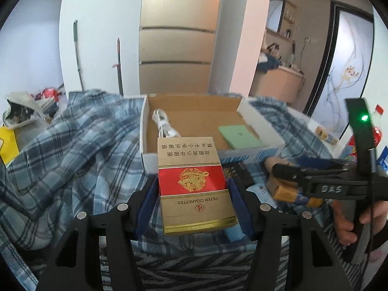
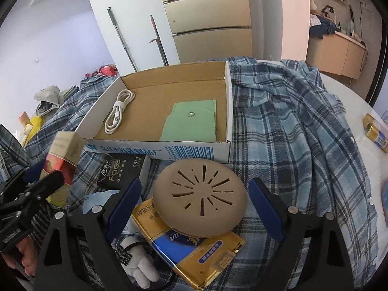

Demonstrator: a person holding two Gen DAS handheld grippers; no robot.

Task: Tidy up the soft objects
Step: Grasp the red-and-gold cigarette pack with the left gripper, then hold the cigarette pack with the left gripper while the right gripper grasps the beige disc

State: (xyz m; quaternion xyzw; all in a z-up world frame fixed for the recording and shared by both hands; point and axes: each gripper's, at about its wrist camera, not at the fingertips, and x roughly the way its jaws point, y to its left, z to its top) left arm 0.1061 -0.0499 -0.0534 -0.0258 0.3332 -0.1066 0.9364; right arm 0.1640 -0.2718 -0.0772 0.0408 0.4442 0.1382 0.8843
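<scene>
Left gripper (image 1: 192, 191) pinches the red cigarette pack (image 1: 194, 184) before the cardboard box (image 2: 228, 111); we carry it level over the rim before releasing. Right gripper (image 2: 194, 208), spread, straddles the tan disc (image 2: 200, 197).

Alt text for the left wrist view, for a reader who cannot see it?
The left gripper holds a red-and-gold cigarette pack above a plaid cloth, before an open cardboard box containing a white cable and green pouch.
</scene>
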